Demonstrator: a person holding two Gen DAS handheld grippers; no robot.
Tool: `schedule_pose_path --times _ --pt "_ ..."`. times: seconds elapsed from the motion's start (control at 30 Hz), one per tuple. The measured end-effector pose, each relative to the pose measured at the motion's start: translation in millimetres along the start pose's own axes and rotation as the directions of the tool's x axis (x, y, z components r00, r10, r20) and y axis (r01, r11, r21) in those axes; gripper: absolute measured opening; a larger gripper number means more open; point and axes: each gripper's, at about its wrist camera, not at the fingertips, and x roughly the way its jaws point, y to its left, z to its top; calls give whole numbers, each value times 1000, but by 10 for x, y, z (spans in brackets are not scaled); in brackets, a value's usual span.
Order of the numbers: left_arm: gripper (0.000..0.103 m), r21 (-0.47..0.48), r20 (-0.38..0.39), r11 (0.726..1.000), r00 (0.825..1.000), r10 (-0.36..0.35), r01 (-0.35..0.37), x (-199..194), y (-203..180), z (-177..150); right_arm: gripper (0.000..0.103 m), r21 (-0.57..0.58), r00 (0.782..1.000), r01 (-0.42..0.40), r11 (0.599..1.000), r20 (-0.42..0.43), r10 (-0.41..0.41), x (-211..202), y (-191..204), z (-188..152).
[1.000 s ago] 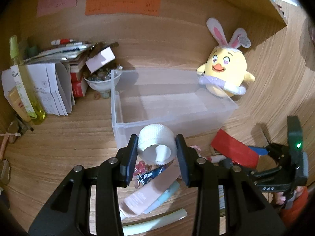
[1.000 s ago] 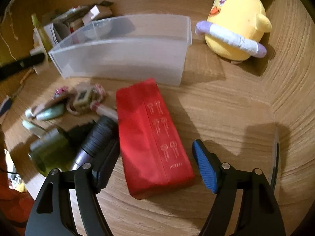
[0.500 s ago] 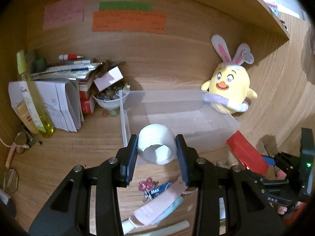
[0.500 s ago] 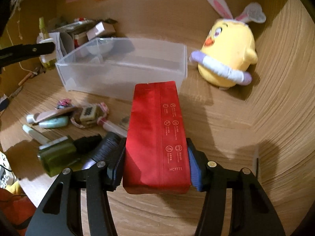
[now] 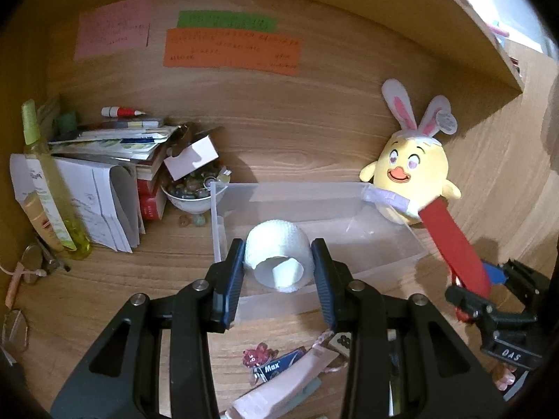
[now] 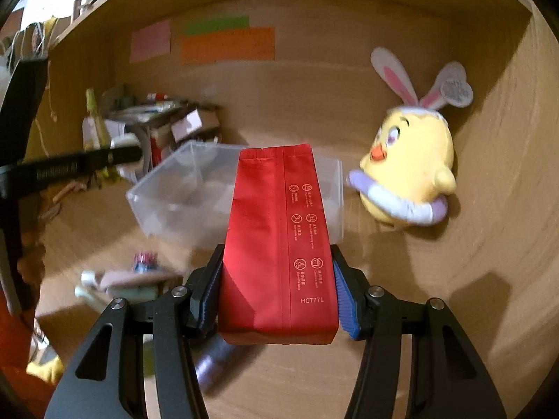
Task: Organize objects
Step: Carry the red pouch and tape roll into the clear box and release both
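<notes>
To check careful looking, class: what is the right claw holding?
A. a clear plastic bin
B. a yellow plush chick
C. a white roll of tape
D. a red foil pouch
D: the right claw is clamped on the red foil pouch, both pads pressing its sides.

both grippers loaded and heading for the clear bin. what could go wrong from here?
1. Both loads aim at one clear bin: the right gripper with the red pouch and the left gripper with the white tape roll could collide over it.
2. The pouch is held near its bottom end, so it may tip or snag the rim.
3. The plush chick sits against the bin's corner and could get knocked.
</notes>
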Motion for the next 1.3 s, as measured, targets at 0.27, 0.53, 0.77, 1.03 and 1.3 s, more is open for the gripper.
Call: schedule_pose_path --times 0.27,0.53,0.77,1.03,1.3 --pt "38 -3 -22 1000 1000 20 -20 177 29 88 51 14 999 -26 1000 23 25 223 -12 303" --pt "38 -8 -47 999 998 36 -36 354 36 185 51 14 999 -27 1000 34 27 417 -65 565" --pt "38 -16 -66 999 997 38 -40 478 60 254 51 -1 999 -18 1000 29 18 574 -76 718" --pt "38 14 -89 999 995 51 -50 649 13 244 51 2 1000 -29 1000 8 29 782 -73 814" --pt "38 26 -141 998 989 55 -52 888 14 176 51 28 997 -42 999 -60 43 1077 -116 717"
